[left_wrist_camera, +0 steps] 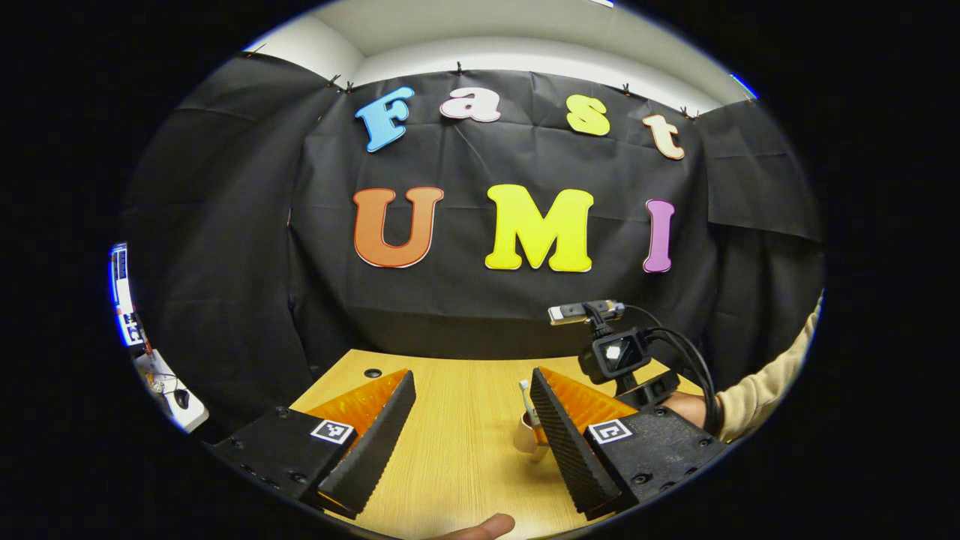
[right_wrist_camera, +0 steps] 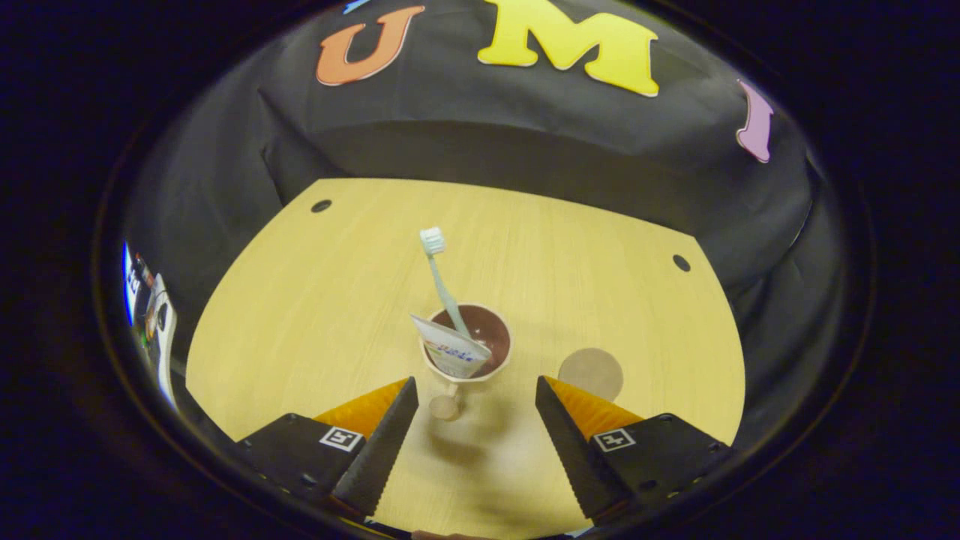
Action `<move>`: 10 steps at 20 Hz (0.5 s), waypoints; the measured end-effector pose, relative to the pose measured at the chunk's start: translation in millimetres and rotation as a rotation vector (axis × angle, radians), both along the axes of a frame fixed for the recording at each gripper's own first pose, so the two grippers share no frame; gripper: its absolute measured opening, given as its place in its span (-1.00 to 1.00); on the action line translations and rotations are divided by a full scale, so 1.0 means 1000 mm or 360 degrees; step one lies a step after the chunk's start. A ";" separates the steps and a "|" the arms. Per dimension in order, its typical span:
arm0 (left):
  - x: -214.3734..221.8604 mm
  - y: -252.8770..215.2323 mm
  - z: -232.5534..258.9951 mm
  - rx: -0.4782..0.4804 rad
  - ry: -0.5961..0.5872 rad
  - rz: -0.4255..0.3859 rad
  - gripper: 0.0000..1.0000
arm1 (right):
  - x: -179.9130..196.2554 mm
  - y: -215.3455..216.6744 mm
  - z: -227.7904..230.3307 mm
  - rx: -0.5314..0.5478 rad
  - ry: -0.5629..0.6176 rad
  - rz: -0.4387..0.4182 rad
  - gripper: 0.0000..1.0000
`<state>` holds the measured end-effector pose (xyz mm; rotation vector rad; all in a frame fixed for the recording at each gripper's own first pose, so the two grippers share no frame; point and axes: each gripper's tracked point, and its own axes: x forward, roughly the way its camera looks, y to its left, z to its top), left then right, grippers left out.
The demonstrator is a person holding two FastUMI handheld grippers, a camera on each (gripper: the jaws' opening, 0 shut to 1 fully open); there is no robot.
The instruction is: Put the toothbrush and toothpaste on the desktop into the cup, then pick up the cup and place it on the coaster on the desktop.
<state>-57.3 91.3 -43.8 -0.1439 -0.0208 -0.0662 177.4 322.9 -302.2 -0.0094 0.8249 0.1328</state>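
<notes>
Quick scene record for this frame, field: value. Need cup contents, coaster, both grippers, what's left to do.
cup: standing on the desktop, not on the coaster
toothbrush: in the cup, head up, leaning
toothpaste: in the cup, flat end sticking out over the rim
coaster: bare, on the desktop beside the cup, apart from it
right gripper: open, above the desktop, cup ahead of its fingers, nothing held
left gripper: open, nothing held
remaining: grasp the cup and set it on the coaster
</notes>
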 end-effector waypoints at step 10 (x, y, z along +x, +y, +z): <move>-0.023 0.027 -0.032 -0.0066 0.0098 0.0115 0.95 | 0.003 0.012 -0.049 0.0042 0.0443 -0.0093 0.74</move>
